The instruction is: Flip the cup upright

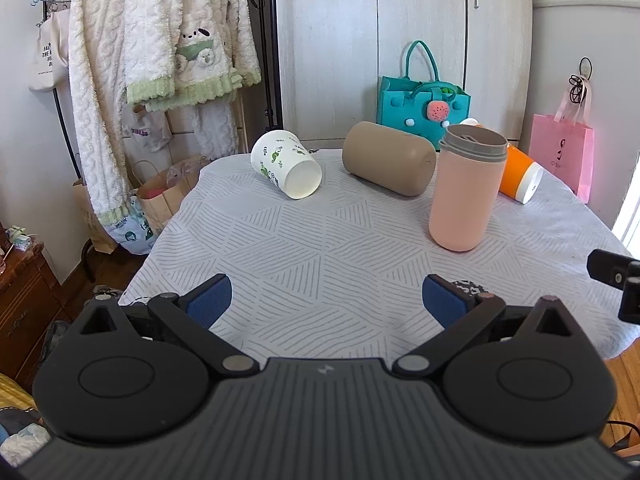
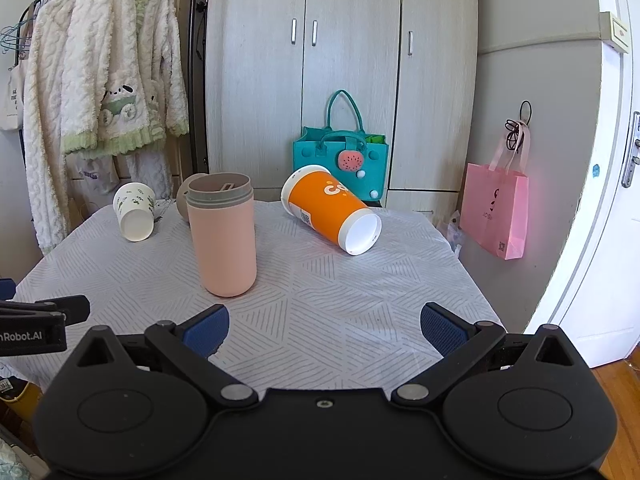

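Note:
A pink cup with a grey rim [image 1: 466, 188] [image 2: 222, 236] stands upright on the table. A white cup with green print [image 1: 286, 164] [image 2: 134, 211] lies on its side at the far left. A tan cup [image 1: 388, 158] [image 2: 185, 196] lies on its side at the back, mostly hidden behind the pink cup in the right wrist view. An orange and white cup [image 1: 520, 176] [image 2: 331, 210] lies on its side at the far right. My left gripper [image 1: 327, 300] is open and empty over the near table. My right gripper [image 2: 325, 326] is open and empty, near the table's front edge.
The table carries a grey patterned cloth [image 1: 320, 240] [image 2: 340, 292]. A teal bag [image 1: 422, 100] [image 2: 340, 156] and wardrobe stand behind it. A pink bag [image 1: 562, 152] [image 2: 494, 216] hangs at right. Robes [image 1: 152, 60] and paper bags [image 1: 164, 196] are at left.

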